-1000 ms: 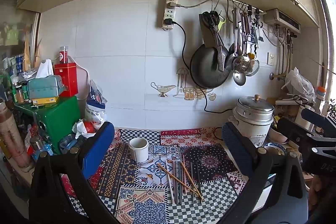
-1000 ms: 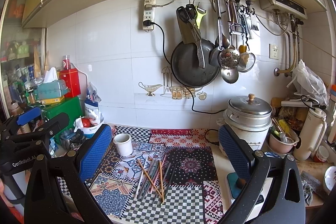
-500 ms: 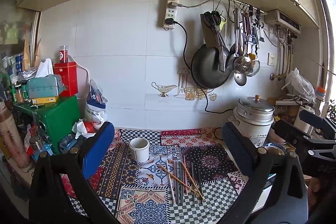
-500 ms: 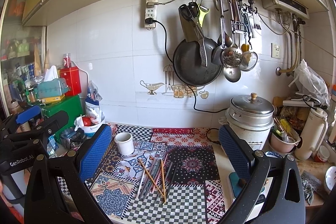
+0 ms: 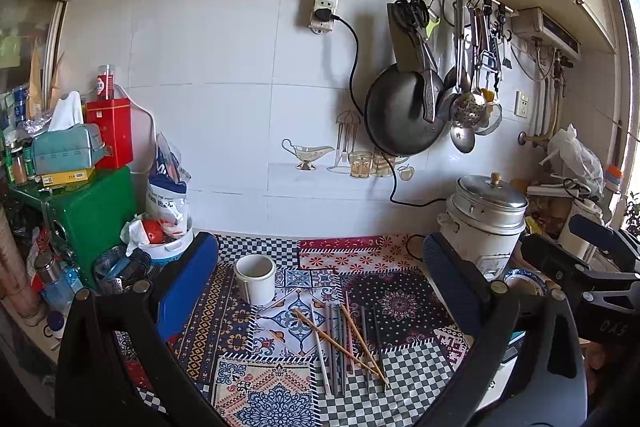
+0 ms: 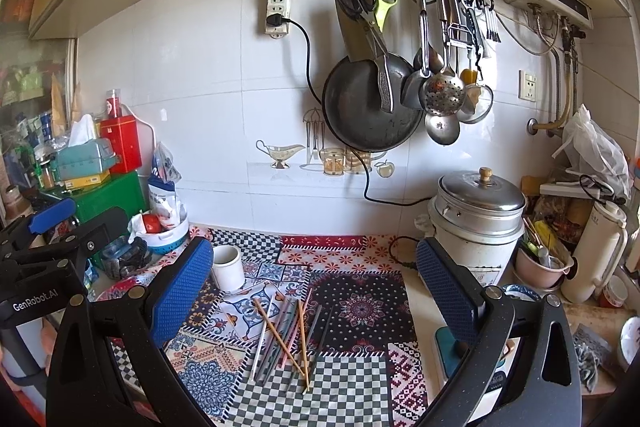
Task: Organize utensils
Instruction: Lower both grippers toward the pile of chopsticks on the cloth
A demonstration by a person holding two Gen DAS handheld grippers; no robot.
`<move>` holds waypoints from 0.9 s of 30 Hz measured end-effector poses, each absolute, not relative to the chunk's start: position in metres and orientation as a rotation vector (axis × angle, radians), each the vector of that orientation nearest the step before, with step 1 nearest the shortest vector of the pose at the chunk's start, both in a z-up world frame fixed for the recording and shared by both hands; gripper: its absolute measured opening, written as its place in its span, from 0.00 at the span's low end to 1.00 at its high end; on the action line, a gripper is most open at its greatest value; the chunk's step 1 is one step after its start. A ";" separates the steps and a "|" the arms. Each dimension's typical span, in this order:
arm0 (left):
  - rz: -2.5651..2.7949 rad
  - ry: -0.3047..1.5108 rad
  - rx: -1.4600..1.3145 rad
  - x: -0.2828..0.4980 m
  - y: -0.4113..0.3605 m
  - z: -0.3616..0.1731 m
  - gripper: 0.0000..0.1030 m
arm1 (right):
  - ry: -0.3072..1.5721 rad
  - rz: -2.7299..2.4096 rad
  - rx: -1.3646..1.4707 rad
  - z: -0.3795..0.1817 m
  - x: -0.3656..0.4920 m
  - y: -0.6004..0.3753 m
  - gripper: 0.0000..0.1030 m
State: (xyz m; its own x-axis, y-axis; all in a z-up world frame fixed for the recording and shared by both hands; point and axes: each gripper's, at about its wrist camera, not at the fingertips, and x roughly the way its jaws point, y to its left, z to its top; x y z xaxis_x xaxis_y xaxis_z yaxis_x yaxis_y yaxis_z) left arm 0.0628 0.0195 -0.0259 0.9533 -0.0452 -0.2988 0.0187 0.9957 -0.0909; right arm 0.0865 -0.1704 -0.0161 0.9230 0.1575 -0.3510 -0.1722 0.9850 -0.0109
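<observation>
Plainly, both grippers hover with fingers spread wide and nothing held, above loose chopsticks on the patterned cloth.

Neither the left gripper [image 5: 320, 291] nor the right gripper [image 6: 314, 287] touches anything. The scattered bundle of wooden, grey and pink chopsticks [image 5: 344, 343] lies crossed near the front edge of the patchwork-patterned countertop cloth [image 5: 264, 395], and the small white ceramic cup [image 5: 256, 277] stands upright behind them, towards the cloth's back-left corner. Judging by the task, the cup is the likely holder, so one stick lying clear of the tangle would best be pinched near its middle and lifted level. Open cloth lies around the pile; the lidded metal steamer pot [image 6: 478, 215] crowds the right edge, clutter the left.
</observation>
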 end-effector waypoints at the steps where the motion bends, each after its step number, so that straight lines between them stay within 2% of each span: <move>1: -0.027 0.316 -0.088 0.070 0.021 -0.029 1.00 | 0.367 0.163 -0.045 -0.019 0.091 -0.170 0.98; 10: -0.049 0.504 -0.041 0.154 0.035 -0.086 1.00 | 0.593 0.117 -0.091 -0.081 0.166 -0.173 0.98; 23: -0.141 0.930 0.042 0.254 0.040 -0.224 1.00 | 1.028 0.097 -0.126 -0.207 0.247 -0.168 0.95; 27: -0.131 1.013 0.070 0.278 0.041 -0.255 1.00 | 1.116 0.148 -0.086 -0.237 0.264 -0.159 0.83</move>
State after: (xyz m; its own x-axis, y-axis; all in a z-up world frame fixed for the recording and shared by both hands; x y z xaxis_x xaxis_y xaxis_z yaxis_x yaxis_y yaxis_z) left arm 0.2781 0.0406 -0.2553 0.5220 -0.0765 -0.8495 0.1417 0.9899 -0.0021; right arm 0.2642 -0.1594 -0.2367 0.4305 0.0754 -0.8994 -0.1617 0.9868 0.0053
